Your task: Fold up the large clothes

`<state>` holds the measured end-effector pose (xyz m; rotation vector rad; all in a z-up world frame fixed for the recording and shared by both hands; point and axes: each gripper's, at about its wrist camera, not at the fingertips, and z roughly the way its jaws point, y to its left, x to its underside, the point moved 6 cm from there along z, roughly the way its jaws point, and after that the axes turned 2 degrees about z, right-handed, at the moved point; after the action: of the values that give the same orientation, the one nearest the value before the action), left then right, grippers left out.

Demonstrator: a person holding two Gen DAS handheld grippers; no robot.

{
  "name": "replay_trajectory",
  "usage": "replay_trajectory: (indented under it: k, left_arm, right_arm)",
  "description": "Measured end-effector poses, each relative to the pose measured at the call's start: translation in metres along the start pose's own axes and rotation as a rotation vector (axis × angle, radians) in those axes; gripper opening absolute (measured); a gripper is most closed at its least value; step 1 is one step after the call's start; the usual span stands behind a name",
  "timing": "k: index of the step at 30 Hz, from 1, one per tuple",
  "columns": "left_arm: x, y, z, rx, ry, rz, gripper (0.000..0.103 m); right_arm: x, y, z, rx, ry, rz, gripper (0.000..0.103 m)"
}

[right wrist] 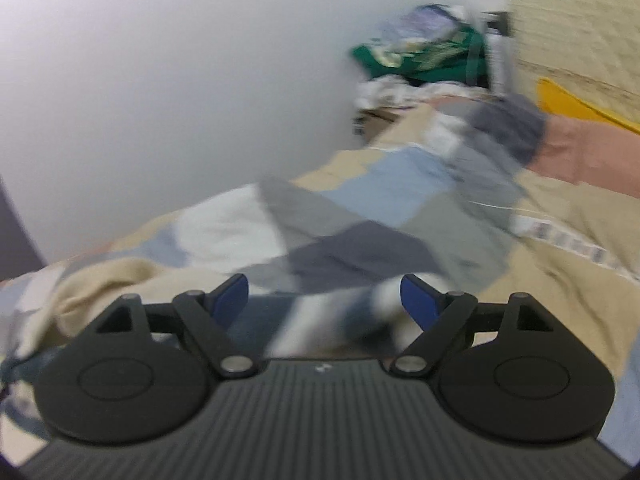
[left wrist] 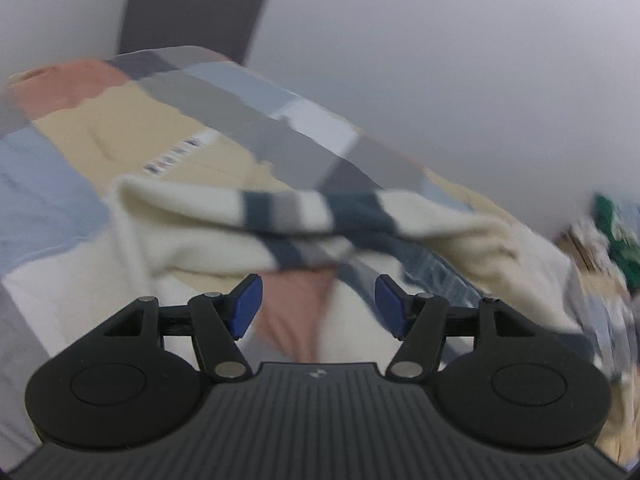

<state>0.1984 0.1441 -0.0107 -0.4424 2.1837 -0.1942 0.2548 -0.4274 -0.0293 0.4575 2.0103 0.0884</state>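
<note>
A cream knit sweater (left wrist: 188, 216) with dark blue and grey stripes lies bunched on the patchwork bedspread (left wrist: 100, 136), just beyond my left gripper (left wrist: 318, 304). That gripper stands open, its blue pads (left wrist: 246, 306) apart with only bedspread showing between them. In the right wrist view my right gripper (right wrist: 324, 300) is also open and wide. A blurred striped part of the sweater (right wrist: 320, 320) lies below and between its fingers, and neither pad presses on it.
The bed runs along a white wall (left wrist: 440, 60) with a dark door (left wrist: 200, 4) at the far end. A heap of clothes, one green (right wrist: 432, 56), sits at the bed's far corner. A yellow thing (right wrist: 568, 100) lies at the right.
</note>
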Motion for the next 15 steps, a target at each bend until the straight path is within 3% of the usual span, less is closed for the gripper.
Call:
replay_trajectory:
  k: [4, 9, 15]
  left_arm:
    - [0.017, -0.029, 0.005, 0.019, 0.022, 0.07, 0.068]
    - [0.021, -0.025, 0.017, 0.034, 0.055, 0.032, 0.068]
    - [0.013, 0.008, 0.045, 0.017, 0.069, -0.075, 0.068]
  right_arm:
    - [0.012, 0.07, 0.017, -0.138, 0.072, -0.082, 0.084]
    - [0.041, 0.171, 0.059, -0.316, 0.192, -0.165, 0.084]
    - [0.071, 0.269, 0.124, -0.37, 0.263, -0.221, 0.084]
